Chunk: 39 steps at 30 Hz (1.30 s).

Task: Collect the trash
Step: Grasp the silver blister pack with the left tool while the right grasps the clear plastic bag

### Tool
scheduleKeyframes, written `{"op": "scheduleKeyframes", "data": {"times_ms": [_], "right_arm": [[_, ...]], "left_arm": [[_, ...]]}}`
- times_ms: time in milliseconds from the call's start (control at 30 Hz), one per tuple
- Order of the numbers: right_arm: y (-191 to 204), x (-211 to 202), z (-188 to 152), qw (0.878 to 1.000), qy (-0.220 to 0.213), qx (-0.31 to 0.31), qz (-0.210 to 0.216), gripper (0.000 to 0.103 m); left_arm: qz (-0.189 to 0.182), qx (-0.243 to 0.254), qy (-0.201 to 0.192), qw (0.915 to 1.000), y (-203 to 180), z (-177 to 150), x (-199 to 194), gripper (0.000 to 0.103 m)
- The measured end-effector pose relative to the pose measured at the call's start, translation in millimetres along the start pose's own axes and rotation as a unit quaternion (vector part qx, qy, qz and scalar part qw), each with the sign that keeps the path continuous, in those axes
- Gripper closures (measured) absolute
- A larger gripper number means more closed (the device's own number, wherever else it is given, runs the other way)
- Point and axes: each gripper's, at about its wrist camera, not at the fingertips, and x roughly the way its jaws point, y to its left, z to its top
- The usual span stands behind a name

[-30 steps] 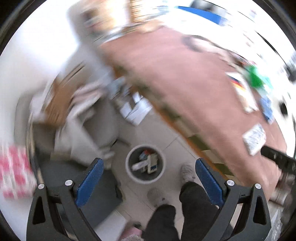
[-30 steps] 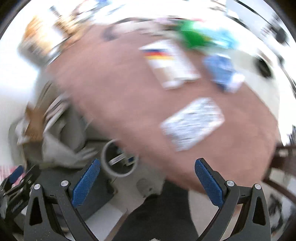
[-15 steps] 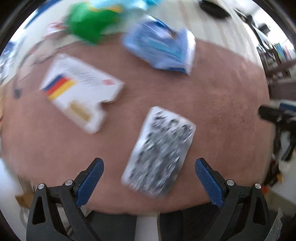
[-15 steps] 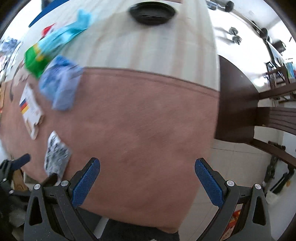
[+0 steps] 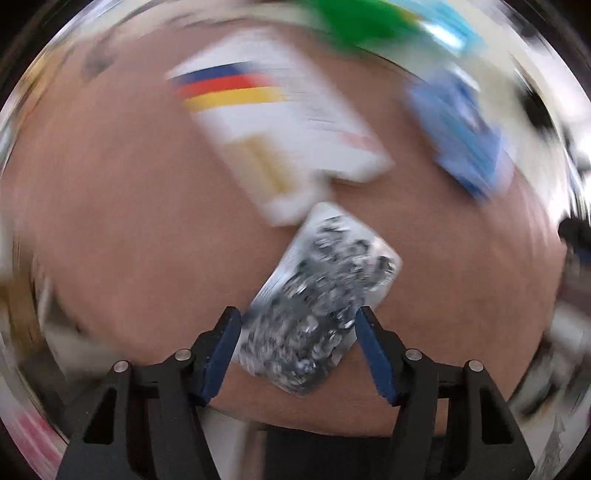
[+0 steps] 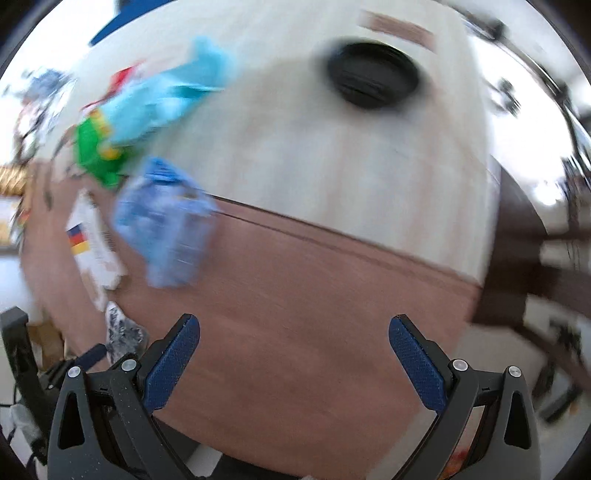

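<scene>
A silver blister pack [image 5: 321,295] lies on the brown table [image 5: 122,221] near its front edge. My left gripper [image 5: 297,332] is open, its blue pads on either side of the pack's near end, not closed on it. The pack also shows in the right wrist view [image 6: 122,332] at the far left. My right gripper [image 6: 295,339] is open and empty above bare brown table. A white box with blue, red and yellow stripes [image 5: 280,125], a blue wrapper [image 5: 465,136] and a green wrapper [image 5: 354,22] lie farther back. The view is motion-blurred.
A black round dish [image 6: 373,75] sits on the pale striped cloth [image 6: 332,158] at the far side. A light-blue and green wrapper [image 6: 147,110] lies at the left. A dark wooden chair [image 6: 535,251] stands to the right of the table.
My left gripper has swung from the floor bin up to the table and moved in on the blister pack, its jaws narrowing around it. My right gripper has turned toward the table's right part.
</scene>
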Motion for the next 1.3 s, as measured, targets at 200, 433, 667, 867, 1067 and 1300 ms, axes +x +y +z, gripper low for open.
{"op": "scheduleKeyframes", "data": {"times_ms": [200, 433, 667, 867, 1067, 1300], "right_arm": [[79.0, 11.9, 35.6, 0.985, -0.022, -0.164, -0.042, 0.000], [115.9, 50.1, 57.8, 0.966, 0.010, -0.248, -0.073, 0.001], [87.6, 49.9, 33.0, 0.975, 0.053, -0.209, -0.051, 0.050], [28.4, 39.0, 5.1, 0.991, 0.085, -0.105, -0.009, 0.050], [-31.5, 26.8, 1.7, 0.997, 0.075, -0.035, -0.007, 0.047], [-31.4, 35.4, -5.5, 0.995, 0.079, -0.055, -0.029, 0.023]], "left_arm": [[-0.034, -0.098, 0.006, 0.9946, 38.9, -3.6, 2.9, 0.039], [-0.016, 0.018, 0.001, 0.9997, 3.0, 0.6, -4.4, 0.040], [0.043, 0.150, 0.022, 0.9876, -64.9, 16.2, 4.2, 0.040], [-0.099, 0.032, 0.069, 0.9922, -65.2, 23.2, -0.4, 0.039], [-0.122, 0.011, 0.059, 0.9907, -83.4, 21.2, -10.5, 0.039], [0.009, 0.174, 0.060, 0.9829, -147.9, 33.1, 1.9, 0.039]]}}
